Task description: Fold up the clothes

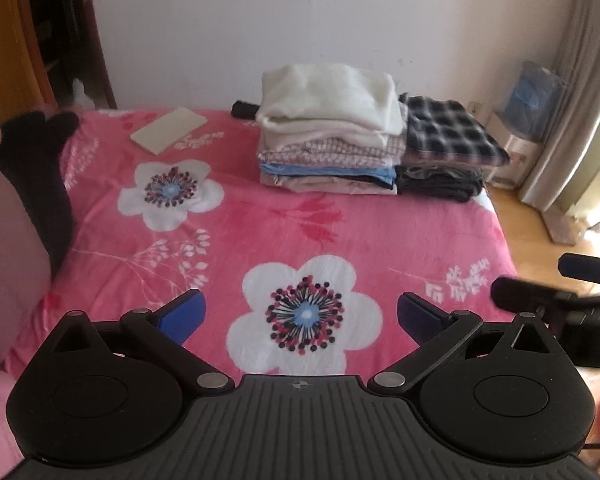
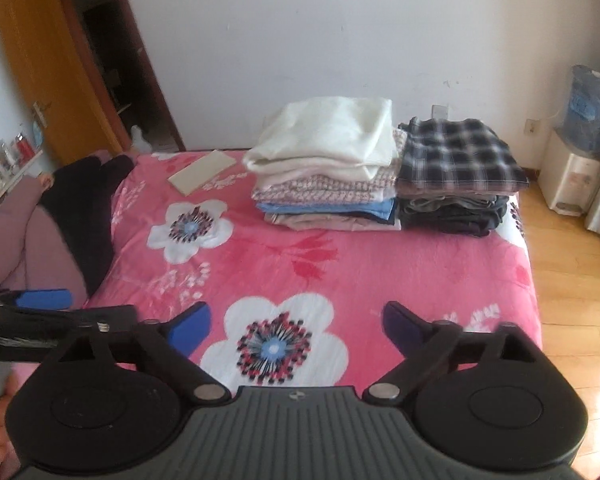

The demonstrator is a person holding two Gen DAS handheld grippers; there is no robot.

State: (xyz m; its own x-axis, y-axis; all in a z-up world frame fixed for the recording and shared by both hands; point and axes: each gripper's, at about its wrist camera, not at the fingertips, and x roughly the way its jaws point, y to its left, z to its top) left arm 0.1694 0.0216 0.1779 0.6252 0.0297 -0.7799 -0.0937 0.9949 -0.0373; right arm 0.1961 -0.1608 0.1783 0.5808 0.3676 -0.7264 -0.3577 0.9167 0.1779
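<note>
Covering the bed (image 1: pixel 284 216), flowered pink.

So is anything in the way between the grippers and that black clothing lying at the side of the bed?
Nothing visible. Both the left gripper and the right gripper are open and empty, and only bare pink flowered bedspread lies between them and the black garment. The folded stacks sit far back by the wall.

black garment (image 1: pixel 40 168): lower part hidden behind the mauve bedding (image 1: pixel 12 248).
dark object (image 1: pixel 244 109): mostly hidden behind the folded stack (image 1: pixel 328 136); kind unclear.
shelf items (image 2: pixel 8 154): too small to identify.
</note>
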